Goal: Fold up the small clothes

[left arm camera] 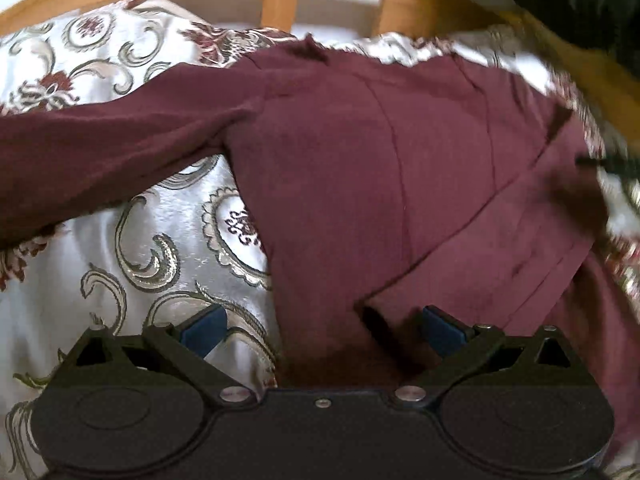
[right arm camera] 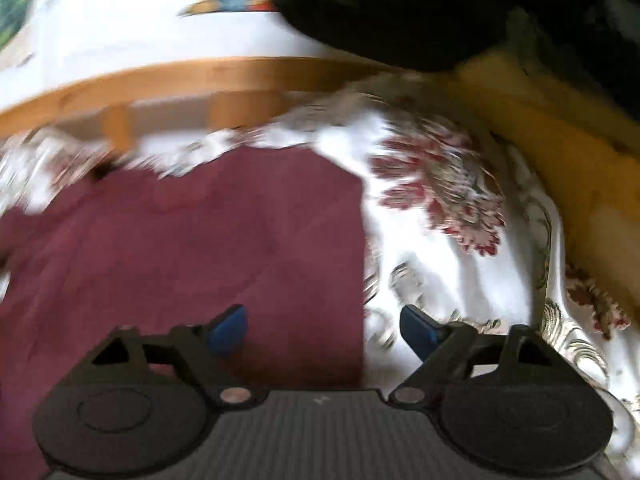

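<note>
On the left of the left wrist view, a long sleeve (left arm camera: pixel 100 156) of the dark red top (left arm camera: pixel 360 184) stretched out flat across the flowery bedspread (left arm camera: pixel 132 240). The sleeve ran off the left edge of the picture. In the middle, the body of the top lay spread on the bed. On its right side, part of the cloth was folded over, and the fold made a slanted edge across the top. Behind it all ran the wooden bed rail (left arm camera: pixel 280 2).

The left gripper (left arm camera: pixel 322 330) hung over the near edge of the top. Its blue fingers (left arm camera: pixel 204 330) stood wide apart and held nothing. One finger was over the bedspread and the other was over the red cloth.

The right wrist view was blurry. There, the dark red top (right arm camera: pixel 192 248) filled the left and middle, and its straight right edge lay on the bedspread (right arm camera: pixel 460 240). The right gripper (right arm camera: pixel 324 330) hung over that edge. Its fingers (right arm camera: pixel 230 330) were apart too, with nothing pinched between them. Farther right, a yellow cloth (right arm camera: pixel 560 168) lay beside the bedspread. The bed rail (right arm camera: pixel 224 76) ran across the back.
</note>
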A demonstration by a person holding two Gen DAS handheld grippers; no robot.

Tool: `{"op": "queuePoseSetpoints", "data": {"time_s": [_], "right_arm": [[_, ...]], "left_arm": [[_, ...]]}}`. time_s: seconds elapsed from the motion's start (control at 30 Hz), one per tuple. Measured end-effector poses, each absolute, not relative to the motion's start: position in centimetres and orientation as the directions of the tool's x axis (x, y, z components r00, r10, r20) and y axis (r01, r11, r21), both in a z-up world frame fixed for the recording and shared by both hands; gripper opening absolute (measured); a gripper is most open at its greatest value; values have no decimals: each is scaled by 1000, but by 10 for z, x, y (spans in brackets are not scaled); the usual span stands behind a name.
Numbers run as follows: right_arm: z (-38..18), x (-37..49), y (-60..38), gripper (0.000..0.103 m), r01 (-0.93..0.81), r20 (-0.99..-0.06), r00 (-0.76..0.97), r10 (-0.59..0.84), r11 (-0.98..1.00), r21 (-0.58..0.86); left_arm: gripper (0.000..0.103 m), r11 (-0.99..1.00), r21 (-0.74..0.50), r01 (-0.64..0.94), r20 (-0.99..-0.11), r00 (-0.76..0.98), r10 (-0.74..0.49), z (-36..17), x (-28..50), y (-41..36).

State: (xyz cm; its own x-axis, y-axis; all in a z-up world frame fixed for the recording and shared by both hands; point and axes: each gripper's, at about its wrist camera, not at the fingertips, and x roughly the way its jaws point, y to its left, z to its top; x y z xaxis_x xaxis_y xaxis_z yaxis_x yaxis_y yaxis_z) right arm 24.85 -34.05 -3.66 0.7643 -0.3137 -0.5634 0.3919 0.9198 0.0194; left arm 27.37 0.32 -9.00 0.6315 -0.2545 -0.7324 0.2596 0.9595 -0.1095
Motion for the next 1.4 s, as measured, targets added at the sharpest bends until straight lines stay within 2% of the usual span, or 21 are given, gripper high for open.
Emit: {"op": "queuePoseSetpoints", "data": {"time_s": [0.03, 0.07, 0.1, 0.13, 0.17, 0.3, 0.33, 0.37, 0.4, 0.43, 0.5, 0.57, 0.67, 0.73, 0.77, 0.97, 1.03, 1.13, 1.17, 1.2, 1.4], "right_arm": [[-37, 255, -350, 70, 402, -571, 759, -312, 915, 34], [-38, 260, -357, 55, 408, -578, 755, -308, 912, 47], [-40, 264, -362, 27, 407, -584, 756, -297, 911, 63], [-40, 267, -367, 12, 402, -585, 759, -285, 912, 77], [-39, 267, -369, 8, 406, -577, 763, -292, 910, 78], [-40, 267, -372, 8, 423, -557, 767, -318, 904, 67], [-42, 267, -373, 9, 428, -565, 759, -322, 902, 60], [-44, 265, -372, 16, 437, -568, 752, -333, 898, 52], [-43, 263, -370, 29, 441, -566, 752, -336, 896, 53], [-42, 258, -369, 33, 439, -563, 758, -328, 896, 69], [-40, 244, -366, 49, 421, -558, 777, -290, 899, 120], [-43, 226, -362, 59, 395, -557, 791, -252, 907, 150], [-53, 208, -349, 59, 351, -575, 784, -233, 931, 102], [-64, 203, -339, 52, 341, -603, 755, -258, 940, 25], [-69, 203, -334, 43, 347, -611, 739, -284, 938, -17], [-72, 209, -325, 44, 369, -603, 723, -335, 927, -73], [-67, 205, -321, 49, 367, -594, 734, -329, 928, -61], [-58, 190, -309, 71, 345, -563, 774, -291, 939, -11], [-55, 186, -303, 82, 338, -553, 785, -278, 941, 5], [-52, 181, -296, 88, 323, -543, 800, -257, 946, 29], [-36, 161, -239, 103, 191, -458, 879, -132, 978, 85]], "left_arm": [[102, 959, -89, 270, -731, 636, -247, -92, 272, 1], [102, 957, -66, 281, -727, 643, -239, -93, 271, -1], [102, 955, -42, 293, -724, 650, -232, -94, 270, -3], [102, 953, -28, 302, -721, 655, -229, -94, 269, -5], [102, 951, -19, 309, -716, 659, -228, -94, 268, -7], [102, 947, -28, 319, -712, 659, -243, -94, 268, -6], [102, 947, -29, 319, -712, 658, -243, -93, 267, -7], [102, 947, -28, 320, -713, 657, -243, -93, 267, -7], [102, 947, -29, 320, -714, 657, -243, -93, 267, -7], [102, 947, -31, 320, -716, 654, -245, -92, 267, -7], [102, 947, -45, 318, -721, 646, -251, -90, 268, -5], [102, 949, -67, 308, -728, 636, -258, -89, 270, -3], [102, 951, -92, 295, -732, 627, -265, -88, 273, 0], [102, 951, -85, 299, -732, 628, -263, -89, 273, -1], [102, 950, -77, 304, -732, 630, -261, -90, 272, -1], [102, 950, -68, 304, -734, 629, -254, -86, 270, 2], [102, 962, -94, 255, -732, 638, -241, -79, 268, 14], [102, 981, -140, 137, -706, 681, -196, -62, 261, 44], [102, 986, -140, 90, -696, 699, -162, -56, 258, 54], [102, 991, -129, 44, -686, 718, -121, -51, 256, 64], [102, 945, -60, -320, -651, 730, 206, -18, 232, 127]]}}
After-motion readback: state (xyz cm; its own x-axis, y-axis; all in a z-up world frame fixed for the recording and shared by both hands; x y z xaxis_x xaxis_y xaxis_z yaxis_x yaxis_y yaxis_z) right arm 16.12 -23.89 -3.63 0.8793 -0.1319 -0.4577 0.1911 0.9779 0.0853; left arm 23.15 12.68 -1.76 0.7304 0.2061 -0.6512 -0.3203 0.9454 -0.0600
